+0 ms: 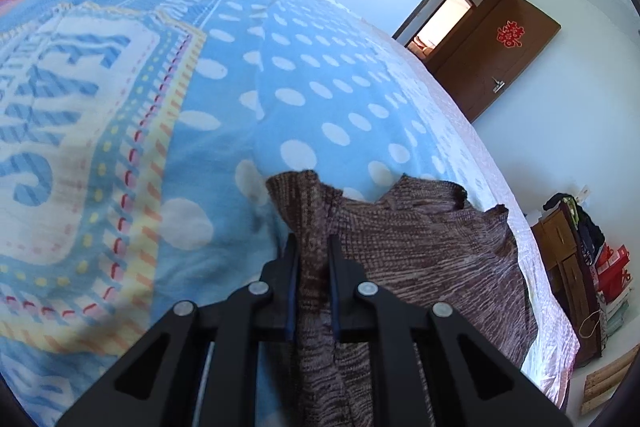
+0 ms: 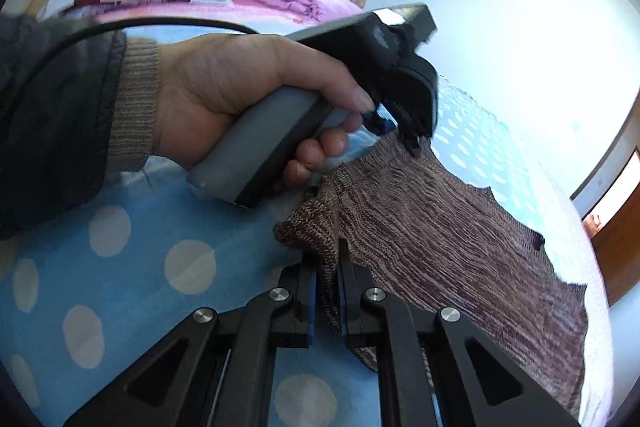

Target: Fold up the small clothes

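While both grippers pinch the brown knit garment (image 1: pixel 420 247) along one edge, its body drapes away toward two o'clock over the dotted blue blanket (image 1: pixel 304 75). The left gripper (image 1: pixel 312 247) is clamped on a bunched fold right at its fingertips; the right gripper (image 2: pixel 328 255) is clamped on a neighbouring corner. The garment's long axis runs from the grippers toward the far bed edge, so any fold likely carries the held edge that way. Only the right wrist view shows the left hand (image 2: pixel 240 99) on its handle; only the left shows the door (image 1: pixel 496 55) at one o'clock.
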Motion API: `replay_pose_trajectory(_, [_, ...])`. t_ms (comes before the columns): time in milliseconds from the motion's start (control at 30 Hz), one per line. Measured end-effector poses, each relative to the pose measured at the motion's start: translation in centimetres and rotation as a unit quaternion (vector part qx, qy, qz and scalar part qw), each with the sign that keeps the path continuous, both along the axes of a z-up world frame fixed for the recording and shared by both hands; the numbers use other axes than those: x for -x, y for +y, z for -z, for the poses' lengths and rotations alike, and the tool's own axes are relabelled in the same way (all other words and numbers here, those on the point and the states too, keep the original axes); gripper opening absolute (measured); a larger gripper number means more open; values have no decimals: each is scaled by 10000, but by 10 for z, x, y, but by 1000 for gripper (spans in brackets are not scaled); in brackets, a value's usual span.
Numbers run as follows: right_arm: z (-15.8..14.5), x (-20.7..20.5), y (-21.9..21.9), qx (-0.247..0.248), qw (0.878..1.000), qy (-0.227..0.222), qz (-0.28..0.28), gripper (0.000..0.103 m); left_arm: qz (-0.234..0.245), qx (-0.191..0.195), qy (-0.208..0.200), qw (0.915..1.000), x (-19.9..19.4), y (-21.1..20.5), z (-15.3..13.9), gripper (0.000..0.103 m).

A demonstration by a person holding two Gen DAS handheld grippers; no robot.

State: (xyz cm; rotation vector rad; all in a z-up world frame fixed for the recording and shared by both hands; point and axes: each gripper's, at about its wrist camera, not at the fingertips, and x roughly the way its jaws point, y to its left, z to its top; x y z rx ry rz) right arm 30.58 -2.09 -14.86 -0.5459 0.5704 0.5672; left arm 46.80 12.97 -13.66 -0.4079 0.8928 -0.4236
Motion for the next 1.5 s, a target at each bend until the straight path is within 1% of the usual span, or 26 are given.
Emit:
replay_pose_trajectory(67, [-7, -1, -8, -183, 9998, 79, 15, 7, -14, -132, -42, 9999, 2, -3, -7, 13])
replay_pose_trajectory(200, [-27, -2, -28, -590, 9980, 190, 91, 7, -68, -3, -83, 9999, 5, -7, -20, 12])
replay_pose_trajectory(300, [-41, -6, -53, -915, 9954, 217, 188, 7, -119, 117, -175, 9997, 8, -13, -32, 12])
replay_pose_trajectory(400, [-49, -9, -75, -1216, 9918, 307, 252, 7, -155, 162, -228, 9995, 9, -23, -43, 12])
replay_pose_trajectory(467, [-53, -13, -93, -1518, 9867, 509, 297, 7, -181, 287, -265, 9991, 10, -30, -52, 12])
replay_pose_trajectory(567, [-56, -19, -120, -1966, 9772, 735, 334, 7, -150, 377, -349, 9986, 11, -42, -64, 12])
replay_pose_trajectory(700, [-63, -20, -156, -2536, 9616, 987, 346, 7, -4, 387, -511, 9979, 13, -66, -83, 12])
replay_pose_trajectory(800, [-66, -25, -181, -2865, 9502, 1157, 409, 7, 137, 364, -625, 9973, 13, -88, -94, 12])
replay_pose_trajectory(1000, [-68, -31, -218, -3053, 9417, 1258, 648, 6, 355, 335, -702, 9963, 9, -125, -102, 12])
replay_pose_trajectory(1200, [-70, -23, -258, -3141, 9364, 1327, 833, 6, 559, 419, -645, 9955, 6, -157, -102, 12])
replay_pose_trajectory(1333, [-65, -21, -281, -3188, 9327, 1397, 943, 6, 696, 370, -681, 9946, 7, -180, -104, 12])
replay_pose_trajectory(1500, [-56, -20, -305, -3200, 9283, 1513, 1137, 6, 898, 217, -664, 9935, 7, -211, -104, 12])
